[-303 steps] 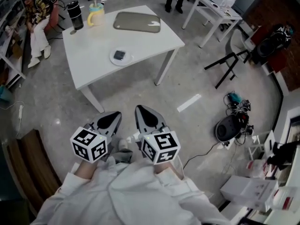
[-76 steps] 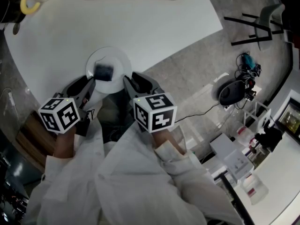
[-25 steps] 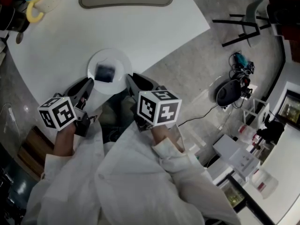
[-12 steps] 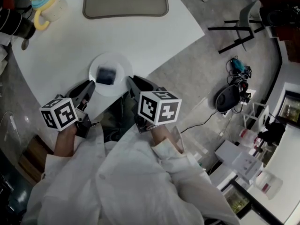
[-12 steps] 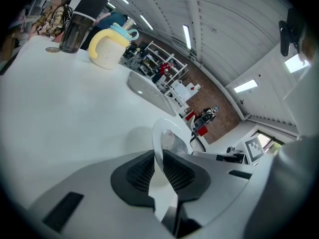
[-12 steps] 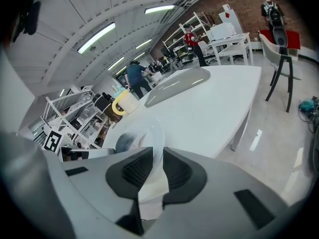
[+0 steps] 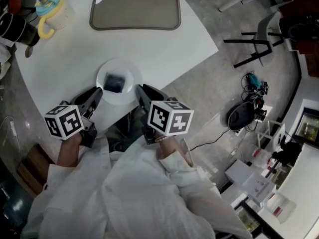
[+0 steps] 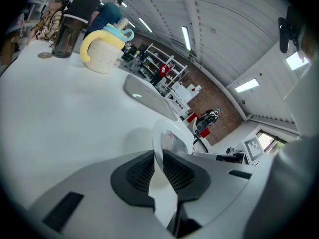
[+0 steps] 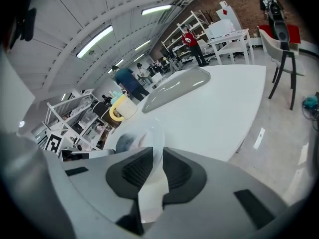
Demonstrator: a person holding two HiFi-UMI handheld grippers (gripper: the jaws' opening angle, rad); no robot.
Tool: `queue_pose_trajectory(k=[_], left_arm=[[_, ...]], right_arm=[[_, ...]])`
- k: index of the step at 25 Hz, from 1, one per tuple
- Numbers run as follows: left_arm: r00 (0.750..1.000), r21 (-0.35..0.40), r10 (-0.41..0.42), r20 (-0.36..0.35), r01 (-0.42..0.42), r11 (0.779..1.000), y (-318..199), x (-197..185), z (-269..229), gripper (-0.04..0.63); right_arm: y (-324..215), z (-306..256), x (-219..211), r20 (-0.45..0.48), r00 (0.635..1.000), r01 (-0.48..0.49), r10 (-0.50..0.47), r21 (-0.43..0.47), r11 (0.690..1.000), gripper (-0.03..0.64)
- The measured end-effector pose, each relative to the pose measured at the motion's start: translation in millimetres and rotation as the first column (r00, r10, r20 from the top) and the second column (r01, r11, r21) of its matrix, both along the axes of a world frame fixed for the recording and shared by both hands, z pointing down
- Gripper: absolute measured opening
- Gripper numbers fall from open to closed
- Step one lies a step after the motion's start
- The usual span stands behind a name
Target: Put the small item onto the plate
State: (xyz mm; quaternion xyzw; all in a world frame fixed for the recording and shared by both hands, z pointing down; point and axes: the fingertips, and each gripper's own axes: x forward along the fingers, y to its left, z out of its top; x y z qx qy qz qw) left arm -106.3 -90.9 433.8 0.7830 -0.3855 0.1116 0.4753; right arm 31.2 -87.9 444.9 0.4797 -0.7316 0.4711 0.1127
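A white plate (image 7: 130,72) sits near the front edge of the white table (image 7: 174,39), with a small dark item (image 7: 115,82) lying on it. My left gripper (image 7: 95,94) is shut on the plate's left rim, and my right gripper (image 7: 140,91) is shut on its right rim. In the left gripper view the plate's edge (image 8: 167,136) runs between the pads of the left gripper (image 8: 158,171). The right gripper view shows the plate (image 9: 144,136) pinched by the right gripper (image 9: 155,168), with the dark item (image 9: 124,142) blurred behind.
A grey tray (image 7: 134,6) lies at the table's far side. A cup with a yellow handle (image 7: 52,9) and a dark bottle (image 7: 12,26) stand at the far left. On the floor to the right are a black chair frame (image 7: 254,39) and a dark bag with cables (image 7: 244,116).
Both grippers keep their grip on the plate. The plate has shifted slightly farther over the table, toward the tray, and the head view has moved.
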Motion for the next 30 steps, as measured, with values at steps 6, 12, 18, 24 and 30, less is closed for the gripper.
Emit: queue_pose_trajectory(k=[6,12,18,24,30], left_arm=[[0.999,-0.006,-0.039,0.011,0.039,0.999,-25,10,1,0.057],[0.998,-0.025,-0.062,0.019,0.063,0.998,-76,29,3,0.057],[0.997,-0.014,-0.075,0.035,0.076,0.997,-116,37,3,0.057],[0.995,0.017,-0.09,0.039,0.089,0.996,-162,49,-5,0.057],[0.991,0.032,-0.127,0.038,0.126,0.991,-200,56,-7,0.057]], right_arm=[[-25,4,9,0.024,0.999,0.026,-0.026,-0.021,0.999,0.071],[-77,8,28,0.038,0.998,0.049,-0.047,-0.047,0.998,0.071],[-116,9,36,0.052,0.996,0.077,-0.075,-0.056,0.995,0.071],[-154,8,47,0.067,0.993,0.105,-0.101,-0.073,0.992,0.071],[-198,4,54,0.074,0.989,0.133,-0.128,-0.061,0.989,0.071]])
